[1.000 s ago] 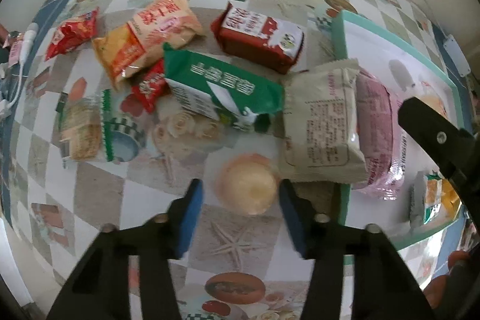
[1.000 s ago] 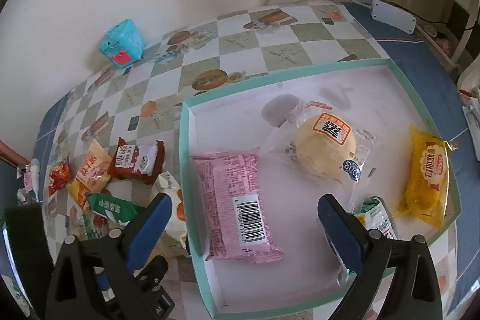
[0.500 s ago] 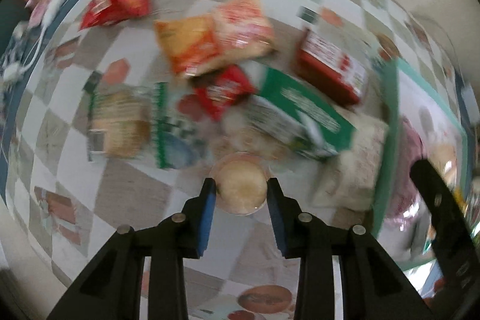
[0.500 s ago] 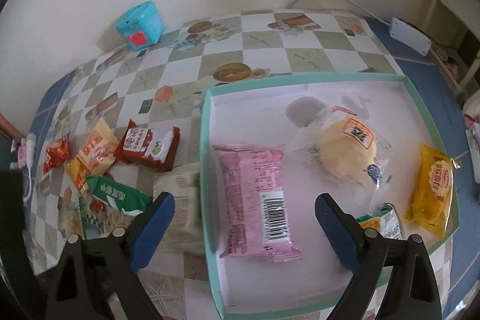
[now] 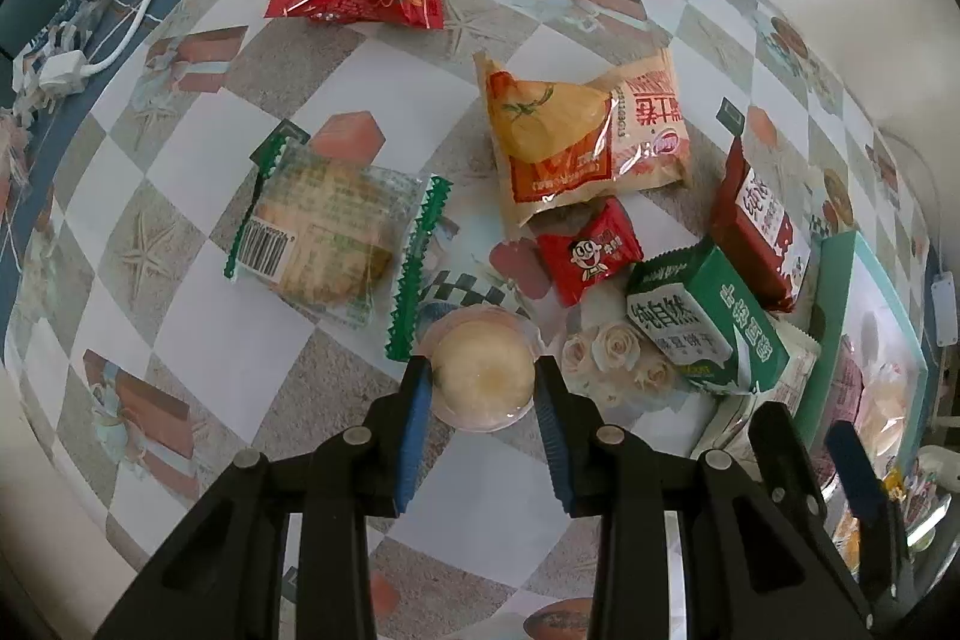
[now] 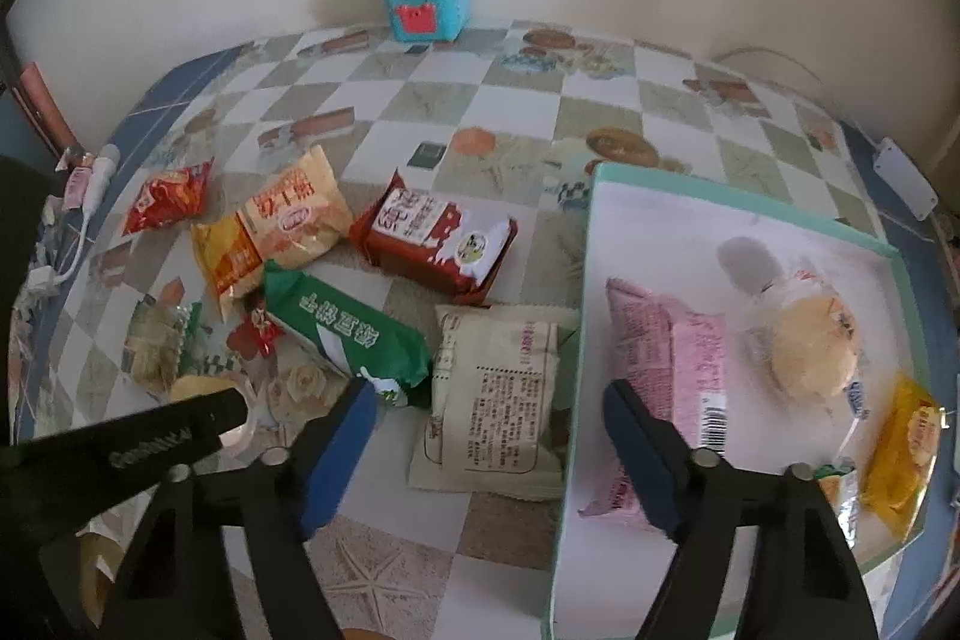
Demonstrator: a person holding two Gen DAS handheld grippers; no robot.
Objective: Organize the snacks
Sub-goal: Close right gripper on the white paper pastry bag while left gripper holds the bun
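Between the left tool's (image 5: 483,385) closed pads sits the jelly cup (image 5: 483,370); right tool (image 6: 489,439) wide.

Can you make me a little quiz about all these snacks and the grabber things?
1. True or false: the left gripper is closed on the round jelly cup.
2. Which snack already lies in the teal tray? A. the pink packet B. the green packet C. the small red candy
3. Fill in: the right gripper is open and holds ____.

Key: 1 true; 2 A; 3 nothing.
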